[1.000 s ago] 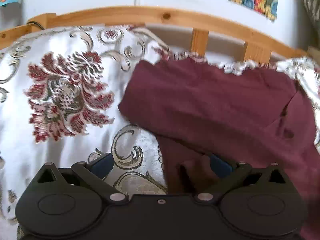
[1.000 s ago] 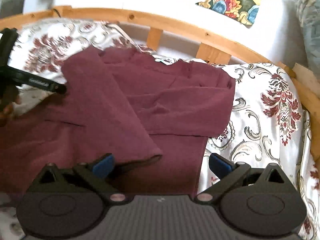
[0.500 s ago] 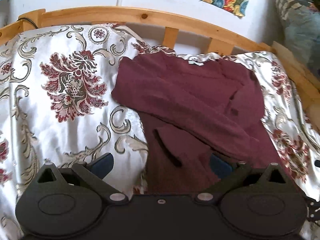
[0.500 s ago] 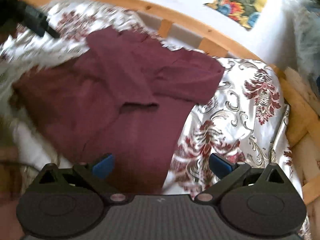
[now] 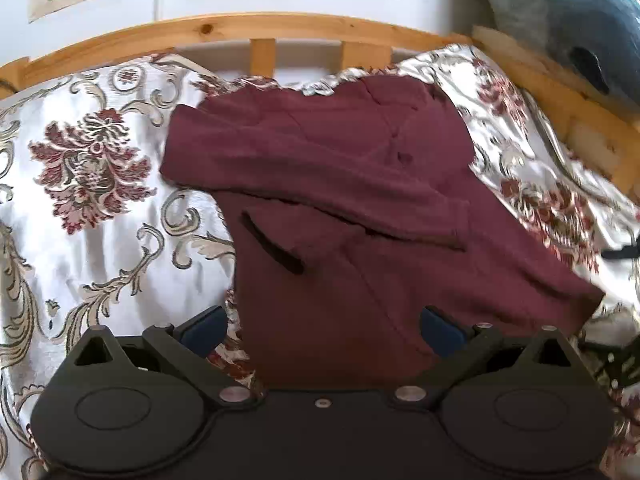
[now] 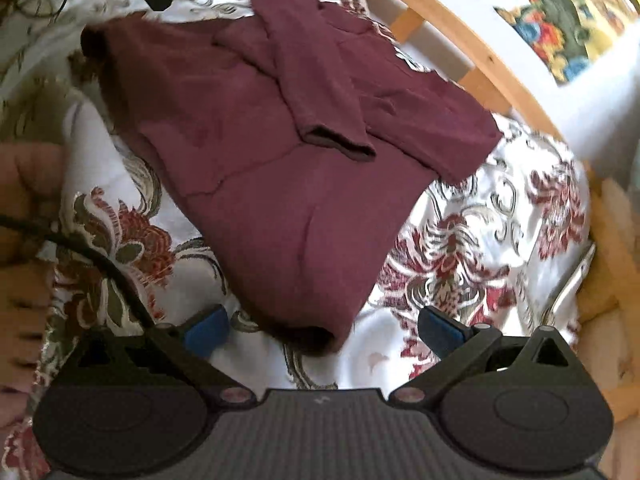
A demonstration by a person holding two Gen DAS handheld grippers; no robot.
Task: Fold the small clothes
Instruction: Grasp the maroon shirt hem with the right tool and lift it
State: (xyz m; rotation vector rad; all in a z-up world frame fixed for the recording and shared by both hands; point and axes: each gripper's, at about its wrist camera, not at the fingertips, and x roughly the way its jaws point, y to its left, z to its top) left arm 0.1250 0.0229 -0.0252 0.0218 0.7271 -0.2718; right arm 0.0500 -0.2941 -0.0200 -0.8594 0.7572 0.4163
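Note:
A maroon long-sleeved top [image 5: 360, 208] lies on a floral satin bedspread [image 5: 92, 208], both sleeves folded across its body. My left gripper [image 5: 320, 330] is open, low over the garment's near hem, its blue pads either side of the cloth and holding nothing. In the right wrist view the same maroon top [image 6: 280, 184] runs diagonally, one cuff [image 6: 340, 144] lying on top. My right gripper [image 6: 320, 330] is open above the top's near bottom corner, nothing between its fingers.
A curved wooden bed rail [image 5: 256, 32] edges the far side, with a white wall and colourful pictures [image 6: 560, 20] behind. A grey and blue plush object [image 5: 572, 20] sits at the right. A hand [image 6: 24, 184] and black cable [image 6: 100, 264] show at the left.
Both grippers have pulled back toward the garment's bottom hem. The right view has swung, so the top now lies diagonally. The sleeves stay folded over the body.

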